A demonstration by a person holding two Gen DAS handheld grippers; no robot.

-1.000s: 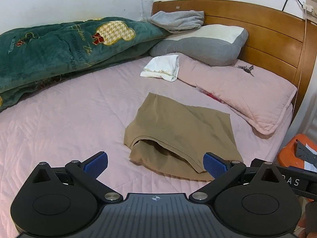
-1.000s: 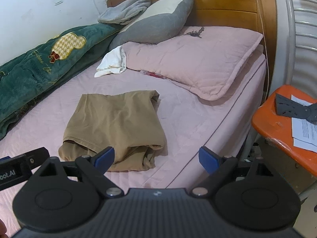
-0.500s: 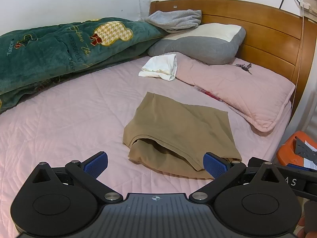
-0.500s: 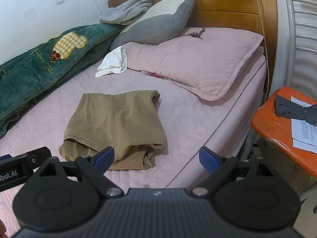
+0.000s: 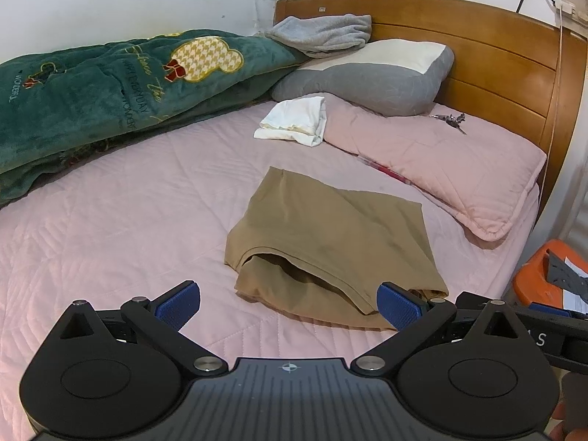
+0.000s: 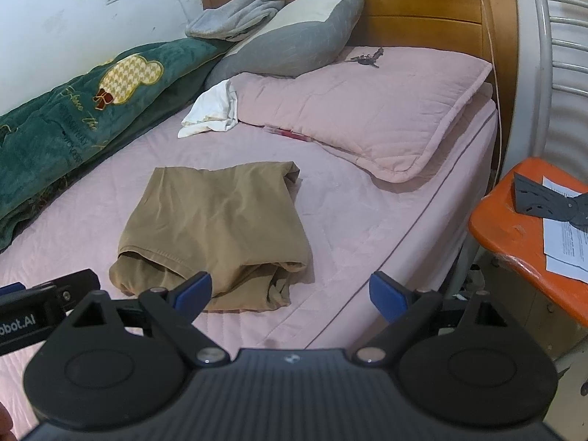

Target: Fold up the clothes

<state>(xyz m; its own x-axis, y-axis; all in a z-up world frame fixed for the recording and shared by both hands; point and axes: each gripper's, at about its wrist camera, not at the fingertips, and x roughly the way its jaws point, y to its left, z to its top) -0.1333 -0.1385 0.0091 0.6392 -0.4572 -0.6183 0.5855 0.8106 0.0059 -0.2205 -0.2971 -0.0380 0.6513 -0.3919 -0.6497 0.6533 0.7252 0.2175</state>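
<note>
Bed [image 5: 121,220]: pink quilted cover, wooden headboard [image 5: 496,47].
On it:
- tan folded garment [image 5: 330,235], mid-bed, near the front edge;
- pink pillow [image 5: 441,161] at the head, bunch of keys [image 5: 450,119] on top;
- grey pillow [image 5: 375,77] against the headboard;
- white cloth [image 5: 294,121], touching the pink pillow;
- green blanket [image 5: 110,88] along the wall side;
- red flat item [image 5: 386,171] just beside the pink pillow, kind unclear.

Both wrist cameras sit low over the near edge of the bed [image 5: 110,202], facing the headboard [image 5: 477,44] at 12 o'clock. The left looks from 7 o'clock, the right from 5. Both share the brown garment [image 5: 330,235] [image 6: 217,228] and pillows [image 6: 360,110].
</note>
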